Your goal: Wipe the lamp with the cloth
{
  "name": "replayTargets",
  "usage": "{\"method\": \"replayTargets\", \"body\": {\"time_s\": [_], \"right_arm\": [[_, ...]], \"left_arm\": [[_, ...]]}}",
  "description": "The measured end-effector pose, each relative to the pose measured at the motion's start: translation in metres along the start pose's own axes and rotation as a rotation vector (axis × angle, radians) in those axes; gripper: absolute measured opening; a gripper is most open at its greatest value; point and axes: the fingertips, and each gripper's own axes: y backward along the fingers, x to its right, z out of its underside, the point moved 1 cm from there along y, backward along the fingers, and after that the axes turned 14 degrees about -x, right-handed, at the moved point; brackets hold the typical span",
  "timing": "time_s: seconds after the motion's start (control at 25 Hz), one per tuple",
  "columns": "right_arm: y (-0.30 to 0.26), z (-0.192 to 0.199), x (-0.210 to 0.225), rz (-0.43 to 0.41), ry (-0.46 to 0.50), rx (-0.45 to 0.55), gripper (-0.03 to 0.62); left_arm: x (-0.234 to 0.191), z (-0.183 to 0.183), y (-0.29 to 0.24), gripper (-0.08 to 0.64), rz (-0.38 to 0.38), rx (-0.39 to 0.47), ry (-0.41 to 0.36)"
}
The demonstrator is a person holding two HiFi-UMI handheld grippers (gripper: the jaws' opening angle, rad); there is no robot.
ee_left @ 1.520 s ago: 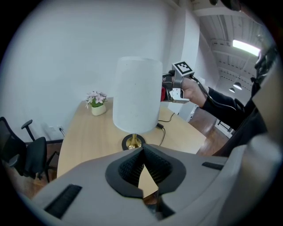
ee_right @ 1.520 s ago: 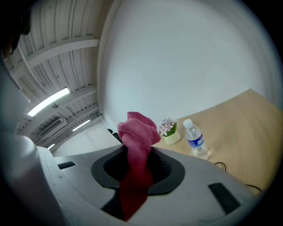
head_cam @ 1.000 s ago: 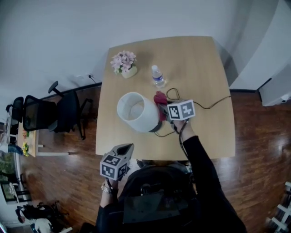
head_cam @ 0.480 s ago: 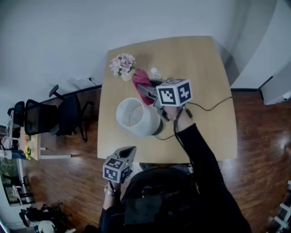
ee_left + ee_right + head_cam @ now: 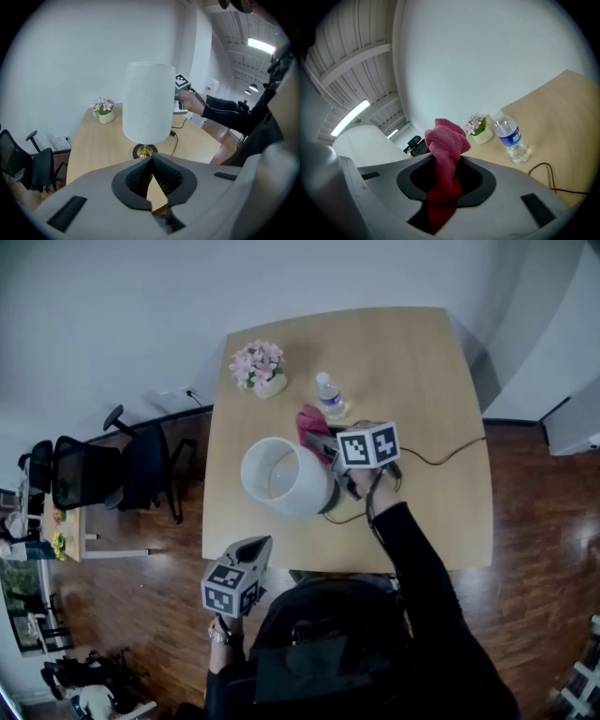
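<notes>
My right gripper [image 5: 323, 441] has its fingers clamped on the red cloth [image 5: 444, 140], which bunches out of them just beside the upper rim of the lamp [image 5: 281, 474] standing mid-worktop [image 5: 422, 381]. To wipe well I'd lay the loose bunch, not the fingers, against the shade and sweep round lightly, since the lamp looks easy to tip. My left gripper [image 5: 152, 163], fingers closed on nothing, hangs off the near edge and could steady the base.
</notes>
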Motion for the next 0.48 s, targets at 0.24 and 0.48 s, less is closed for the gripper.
{"method": "replayTargets", "body": {"time_s": [0.24,0.48], "right_arm": [[-0.002,0.048,0.045,0.208,0.008,-0.142,0.107],[0.023,0.096,0.053,0.292,-0.029,-0.181,0.106]], "left_arm": [[0.002,-0.018,0.014,0.003,-0.002,0.033,-0.059],[0.016,-0.036,0.032,0.003,0.026,0.071,-0.121]]}}
